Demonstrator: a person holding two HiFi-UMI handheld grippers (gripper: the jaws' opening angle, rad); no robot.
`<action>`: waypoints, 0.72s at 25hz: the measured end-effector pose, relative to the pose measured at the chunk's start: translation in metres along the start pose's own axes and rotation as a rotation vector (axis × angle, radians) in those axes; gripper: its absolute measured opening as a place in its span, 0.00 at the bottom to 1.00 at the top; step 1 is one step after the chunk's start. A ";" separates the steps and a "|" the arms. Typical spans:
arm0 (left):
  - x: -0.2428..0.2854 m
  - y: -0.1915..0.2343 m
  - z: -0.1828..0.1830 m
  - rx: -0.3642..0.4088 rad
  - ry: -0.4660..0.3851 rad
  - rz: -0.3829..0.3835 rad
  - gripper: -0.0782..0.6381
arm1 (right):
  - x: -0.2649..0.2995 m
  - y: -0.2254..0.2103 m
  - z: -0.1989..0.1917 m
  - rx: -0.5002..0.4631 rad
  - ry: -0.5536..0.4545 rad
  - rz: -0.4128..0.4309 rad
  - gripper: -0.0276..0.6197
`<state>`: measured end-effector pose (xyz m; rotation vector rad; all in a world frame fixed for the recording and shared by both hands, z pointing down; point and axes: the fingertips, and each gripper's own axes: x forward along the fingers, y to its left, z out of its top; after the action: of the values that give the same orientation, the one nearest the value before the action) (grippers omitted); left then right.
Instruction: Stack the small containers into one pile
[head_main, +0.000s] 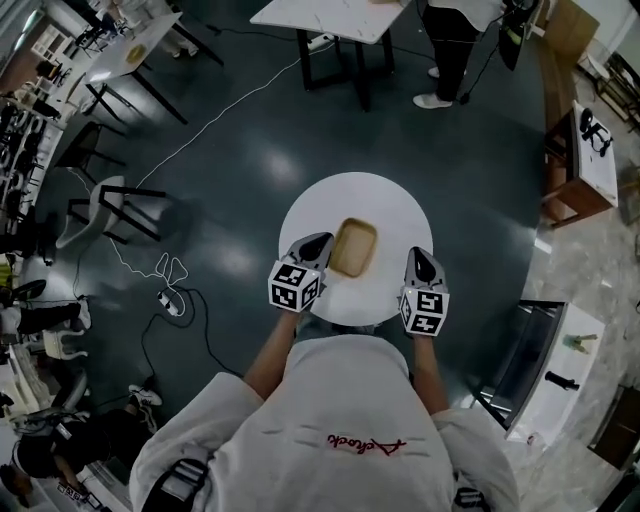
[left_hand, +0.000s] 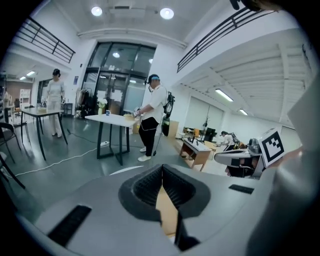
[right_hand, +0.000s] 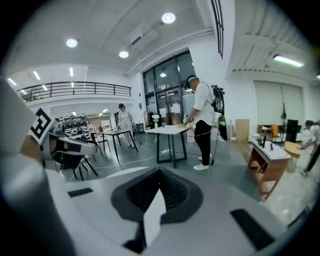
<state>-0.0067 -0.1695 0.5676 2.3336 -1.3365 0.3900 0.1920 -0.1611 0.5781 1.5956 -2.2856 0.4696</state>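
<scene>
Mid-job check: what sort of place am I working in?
Probably a big open lab or workshop hall: work tables, a cable trailing over the dark floor, and a mezzanine railing.

light: bright ceiling lamps (left_hand: 166, 13) | floor (head_main: 230, 130): dim, glare patches | edges: fisheye warp, dark vignette

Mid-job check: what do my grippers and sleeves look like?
The left gripper and right gripper are grey shells with black ribbed jaw pads, each bearing a white cube of black square markers. The white top has red script; forearms bare.
</scene>
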 end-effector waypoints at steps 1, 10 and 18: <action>-0.004 -0.004 0.007 0.004 -0.016 -0.004 0.13 | -0.005 0.004 0.004 -0.006 -0.013 0.009 0.07; -0.021 -0.028 0.030 0.046 -0.075 -0.082 0.13 | -0.037 0.024 0.021 -0.006 -0.084 0.015 0.07; -0.060 -0.016 0.019 0.037 -0.102 -0.125 0.13 | -0.059 0.061 0.018 -0.003 -0.096 -0.029 0.07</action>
<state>-0.0223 -0.1270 0.5219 2.4821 -1.2297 0.2632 0.1529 -0.0994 0.5309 1.6822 -2.3275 0.3898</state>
